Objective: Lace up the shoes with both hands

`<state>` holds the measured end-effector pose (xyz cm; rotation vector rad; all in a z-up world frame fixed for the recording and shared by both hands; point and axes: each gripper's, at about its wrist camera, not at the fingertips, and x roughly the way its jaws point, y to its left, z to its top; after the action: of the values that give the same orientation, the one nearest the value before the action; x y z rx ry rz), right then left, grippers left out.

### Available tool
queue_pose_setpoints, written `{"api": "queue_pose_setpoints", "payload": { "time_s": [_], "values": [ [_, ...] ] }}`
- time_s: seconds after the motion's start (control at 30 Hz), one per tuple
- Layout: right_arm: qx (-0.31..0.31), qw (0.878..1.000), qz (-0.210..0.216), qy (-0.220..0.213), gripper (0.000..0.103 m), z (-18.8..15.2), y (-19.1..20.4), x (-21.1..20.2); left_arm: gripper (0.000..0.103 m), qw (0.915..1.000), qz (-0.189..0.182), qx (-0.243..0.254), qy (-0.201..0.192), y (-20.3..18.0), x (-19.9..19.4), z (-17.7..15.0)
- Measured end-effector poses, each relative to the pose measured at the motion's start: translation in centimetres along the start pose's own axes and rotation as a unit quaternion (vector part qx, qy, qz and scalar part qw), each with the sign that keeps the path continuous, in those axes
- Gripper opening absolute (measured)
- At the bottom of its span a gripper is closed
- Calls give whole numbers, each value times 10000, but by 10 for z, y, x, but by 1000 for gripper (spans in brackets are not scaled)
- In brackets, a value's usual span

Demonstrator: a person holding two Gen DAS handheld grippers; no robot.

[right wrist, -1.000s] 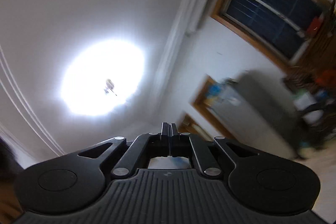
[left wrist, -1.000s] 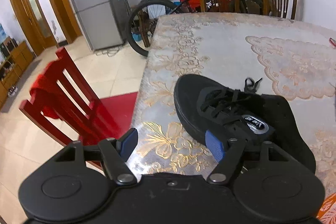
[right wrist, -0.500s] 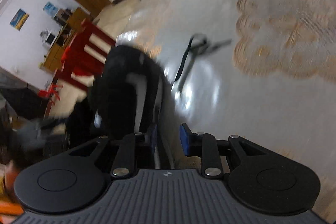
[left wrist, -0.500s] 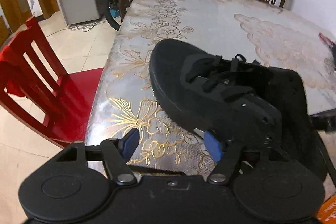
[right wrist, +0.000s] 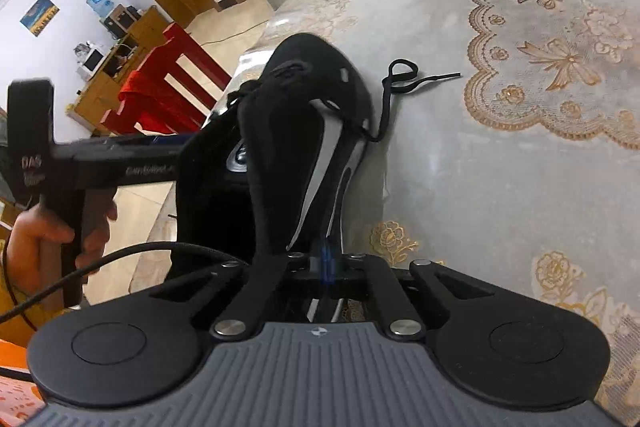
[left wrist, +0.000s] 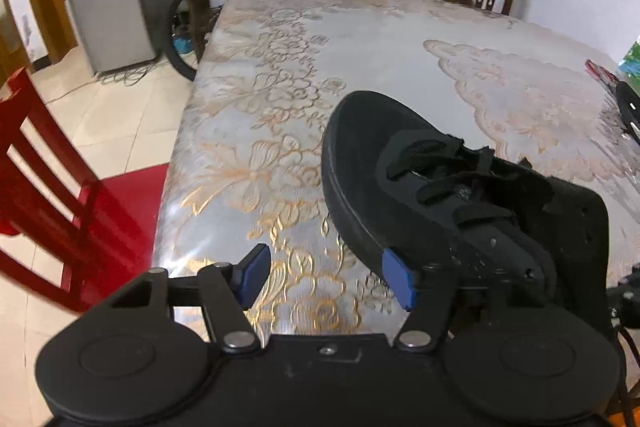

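Both wrist views angled down, close, sharing shoe point(left wrist: 432, 187)

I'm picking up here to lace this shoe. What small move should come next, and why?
Probably open the right tool and reach for the loose lace end. Its blue pads have just closed together on nothing beside the shoe, and the lace lies free on the table. The left tool is open, empty.

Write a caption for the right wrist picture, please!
Shut right gripper by a black shoe, its loose lace trailing across the table.
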<state>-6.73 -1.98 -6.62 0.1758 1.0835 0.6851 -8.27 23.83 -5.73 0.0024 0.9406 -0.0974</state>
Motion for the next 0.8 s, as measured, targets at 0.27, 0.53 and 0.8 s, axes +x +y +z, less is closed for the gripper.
{"api": "queue_pose_setpoints", "payload": {
  "time_s": [0.27,0.53,0.8],
  "values": [
    [-281,9969,-281,-682,12,-1,22,-33,60,9998,29,189,-80,8,-8,0],
    [-467,9960,742,-186,38,21,50,-41,63,9965,-718,-25,425,26,-51,-60],
    [-385,9972,635,5,38,17,60,-25,63,9907,-673,-942,720,26,-30,-79]
  ]
}}
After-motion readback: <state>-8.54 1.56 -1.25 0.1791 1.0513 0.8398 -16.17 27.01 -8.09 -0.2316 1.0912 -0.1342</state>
